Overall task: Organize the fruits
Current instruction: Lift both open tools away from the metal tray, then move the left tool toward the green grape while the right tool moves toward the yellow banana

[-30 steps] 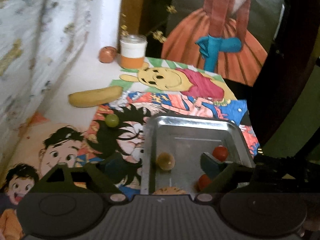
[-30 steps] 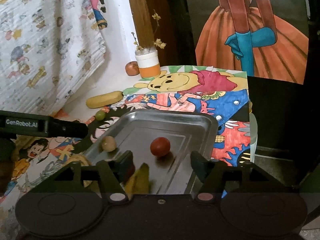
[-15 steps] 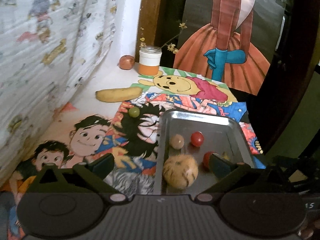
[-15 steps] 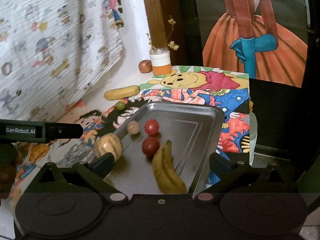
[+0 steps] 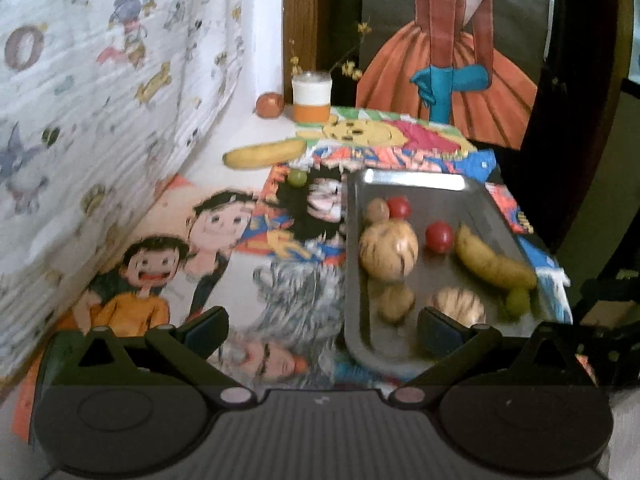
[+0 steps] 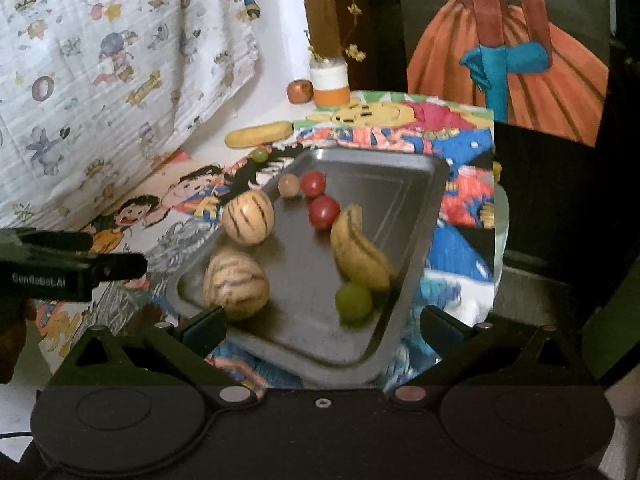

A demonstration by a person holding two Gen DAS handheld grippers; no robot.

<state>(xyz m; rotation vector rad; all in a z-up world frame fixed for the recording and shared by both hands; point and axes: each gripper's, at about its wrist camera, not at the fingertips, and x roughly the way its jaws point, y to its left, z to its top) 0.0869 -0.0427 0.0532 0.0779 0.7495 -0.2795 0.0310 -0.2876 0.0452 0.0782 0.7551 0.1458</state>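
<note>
Hovering over the cartoon-printed surface, both sets of tongs stood wide with nothing between them: the left tongs and the right tongs had each just been opening. A metal tray lay on the printed cloth and carried most of the fruit: two striped melons, two red tomatoes, a small tan fruit, a banana and a green grape touching the banana's near end. Outside the tray, a second banana and another green grape lay on the surface, with a reddish apple just beside a white-and-orange jar of dried sprigs at the back. A patterned sheet hung along the left; a painted figure in an orange skirt stood behind. The left view was smeared, and its near finger cut off part of the front melon. The tray's near edge was hidden behind the right tongs' body.
</note>
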